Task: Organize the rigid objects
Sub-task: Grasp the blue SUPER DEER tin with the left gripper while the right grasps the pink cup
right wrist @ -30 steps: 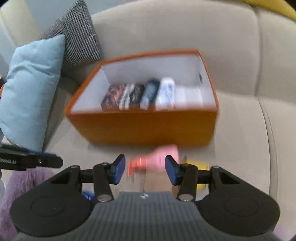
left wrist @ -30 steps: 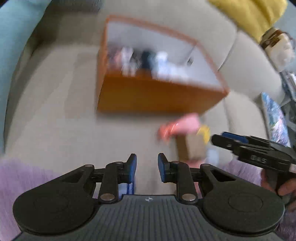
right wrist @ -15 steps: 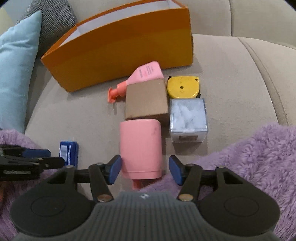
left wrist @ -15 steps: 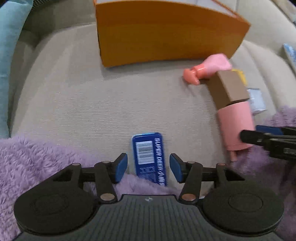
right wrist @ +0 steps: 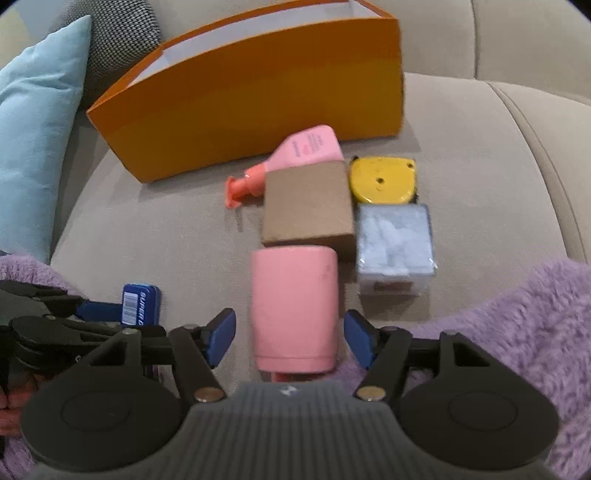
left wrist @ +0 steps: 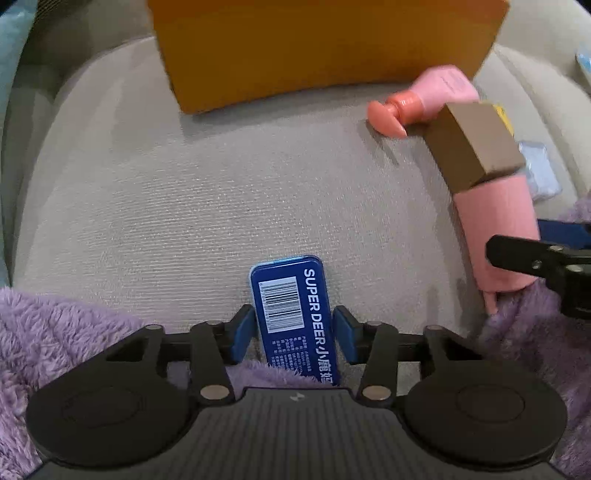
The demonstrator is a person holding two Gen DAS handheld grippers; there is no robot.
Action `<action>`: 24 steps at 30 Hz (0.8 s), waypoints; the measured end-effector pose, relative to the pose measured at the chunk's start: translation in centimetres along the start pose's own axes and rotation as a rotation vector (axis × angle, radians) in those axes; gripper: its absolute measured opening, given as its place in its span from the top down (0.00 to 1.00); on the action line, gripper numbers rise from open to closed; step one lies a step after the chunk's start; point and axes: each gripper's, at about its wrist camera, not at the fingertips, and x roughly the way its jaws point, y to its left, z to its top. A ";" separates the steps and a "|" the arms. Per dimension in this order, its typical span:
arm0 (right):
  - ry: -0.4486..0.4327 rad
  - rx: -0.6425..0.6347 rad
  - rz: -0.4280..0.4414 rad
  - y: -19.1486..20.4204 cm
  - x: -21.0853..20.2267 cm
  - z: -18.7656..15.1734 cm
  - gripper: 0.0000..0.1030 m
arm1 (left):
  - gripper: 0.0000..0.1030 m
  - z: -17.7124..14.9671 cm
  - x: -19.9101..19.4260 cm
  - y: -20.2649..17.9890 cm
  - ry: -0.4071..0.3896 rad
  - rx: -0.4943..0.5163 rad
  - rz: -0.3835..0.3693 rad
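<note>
A blue tin [left wrist: 293, 314] lies flat on the beige sofa seat [left wrist: 184, 192], its near end on the purple blanket. My left gripper [left wrist: 293, 334] is open, one finger on each side of the tin with small gaps. A pink cup [right wrist: 293, 310] lies on its side between the open fingers of my right gripper [right wrist: 290, 341], apart from both pads. Behind the cup lie a brown cardboard box [right wrist: 306, 205], a pink pump bottle [right wrist: 295, 155], a yellow tape measure [right wrist: 382, 179] and a clear cube [right wrist: 393, 247]. The orange box [right wrist: 251, 99] stands open at the back.
A fluffy purple blanket [right wrist: 517, 332] covers the near edge of the seat on both sides. A light blue cushion [right wrist: 33, 147] and a checked cushion [right wrist: 122, 33] lean at the left. The sofa backrest rises behind the orange box.
Both grippers have come down and forward from in front of the orange box. The left one now straddles the blue tin, the right one straddles the pink cup. Both have opened wider.
</note>
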 end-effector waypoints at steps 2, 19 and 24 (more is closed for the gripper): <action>-0.002 -0.004 -0.002 0.1 0.3 0.2 0.36 | 0.50 -0.4 -0.6 0.6 -0.032 -0.029 -0.033; 0.019 0.071 0.047 -1.3 1.3 0.4 0.36 | 0.38 1.0 0.0 0.1 -0.017 -0.051 -0.062; 0.033 0.066 0.034 -1.0 2.0 0.7 0.36 | 0.47 1.4 0.9 -0.5 -0.007 -0.053 -0.056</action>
